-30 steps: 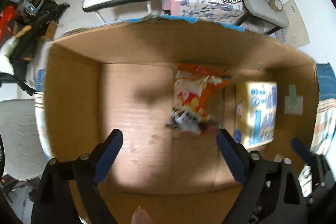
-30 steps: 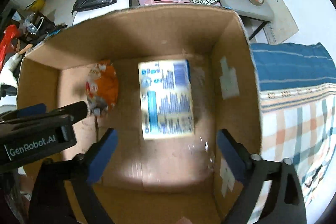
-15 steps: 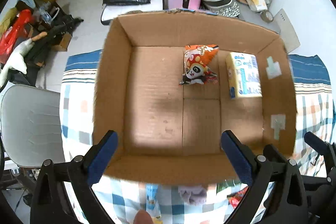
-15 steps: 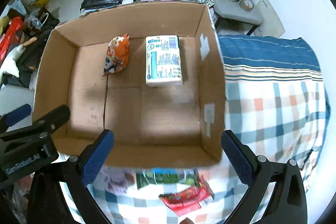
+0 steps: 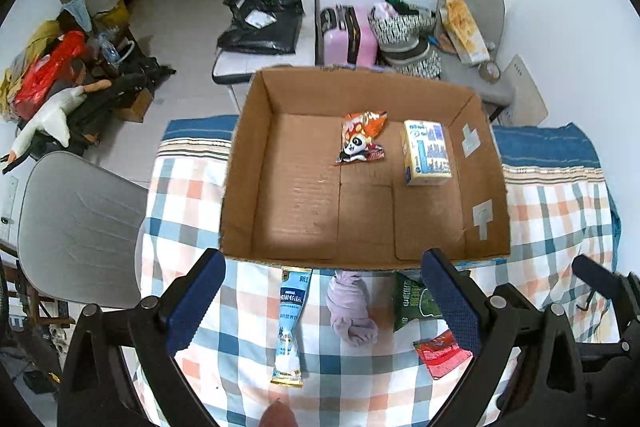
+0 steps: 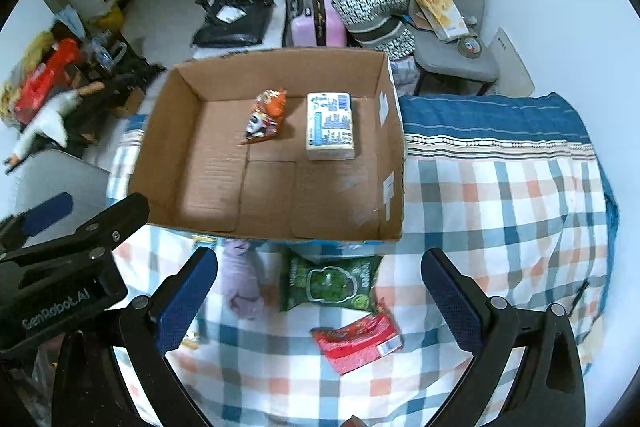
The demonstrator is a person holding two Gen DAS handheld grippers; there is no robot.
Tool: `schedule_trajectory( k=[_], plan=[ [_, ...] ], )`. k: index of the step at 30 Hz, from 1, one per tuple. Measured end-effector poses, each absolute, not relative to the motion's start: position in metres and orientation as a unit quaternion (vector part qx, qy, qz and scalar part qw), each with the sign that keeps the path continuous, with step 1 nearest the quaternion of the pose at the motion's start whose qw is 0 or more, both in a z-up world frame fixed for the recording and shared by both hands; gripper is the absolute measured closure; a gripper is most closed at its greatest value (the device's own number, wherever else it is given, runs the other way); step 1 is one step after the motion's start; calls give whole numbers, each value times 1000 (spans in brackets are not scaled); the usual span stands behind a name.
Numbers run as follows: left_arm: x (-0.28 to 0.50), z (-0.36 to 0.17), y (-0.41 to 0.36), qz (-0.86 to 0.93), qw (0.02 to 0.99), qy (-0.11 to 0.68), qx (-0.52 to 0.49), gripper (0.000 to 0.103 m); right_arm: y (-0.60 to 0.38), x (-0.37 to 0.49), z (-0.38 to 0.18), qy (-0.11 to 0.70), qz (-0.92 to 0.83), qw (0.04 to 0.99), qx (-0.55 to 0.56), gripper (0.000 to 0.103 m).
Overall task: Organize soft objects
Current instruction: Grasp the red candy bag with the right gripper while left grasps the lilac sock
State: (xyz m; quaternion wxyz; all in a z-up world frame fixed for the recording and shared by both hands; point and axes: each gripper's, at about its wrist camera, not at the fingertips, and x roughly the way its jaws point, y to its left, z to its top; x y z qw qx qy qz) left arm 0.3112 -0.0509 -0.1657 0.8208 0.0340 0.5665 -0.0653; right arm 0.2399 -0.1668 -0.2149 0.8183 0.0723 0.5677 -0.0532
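An open cardboard box (image 5: 240, 187) (image 6: 394, 163) sits on a checked cloth. Inside it lie an orange snack bag (image 5: 362, 143) (image 6: 266, 119) and a white-and-blue tissue pack (image 5: 426, 157) (image 6: 330, 131). On the cloth in front of the box lie a pale blue sachet (image 5: 291, 323), a lilac rolled cloth (image 5: 352, 311) (image 6: 242, 283), a green packet (image 5: 412, 301) (image 6: 330, 283) and a red packet (image 5: 440, 353) (image 6: 358, 341). My left gripper (image 5: 324, 303) hangs open above the sachet and cloth. Above the green and red packets my right gripper (image 6: 320, 301) is also open, holding nothing.
A grey chair (image 5: 76, 227) stands left of the table. Behind the box are a white chair with a black bag (image 5: 260, 27), a pink suitcase (image 5: 348, 39) and a grey chair piled with bags (image 5: 460, 39). The checked cloth (image 6: 500, 227) stretches right of the box.
Both grippers have pulled back and up out of the box. The packets on the cloth in front of it have come into view. The snack bag and tissue pack stay inside.
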Motion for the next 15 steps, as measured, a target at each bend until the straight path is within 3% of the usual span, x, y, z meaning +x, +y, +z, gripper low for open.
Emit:
schedule_trajectory(
  k=[8, 15],
  plan=[
    [276, -150, -25, -59, 844, 532, 24, 0, -195, 196, -233, 584, -84, 795, 138, 0],
    [266, -223, 8, -38, 794, 606, 13, 0, -224, 162, -329, 651, -152, 703, 245, 0]
  ],
)
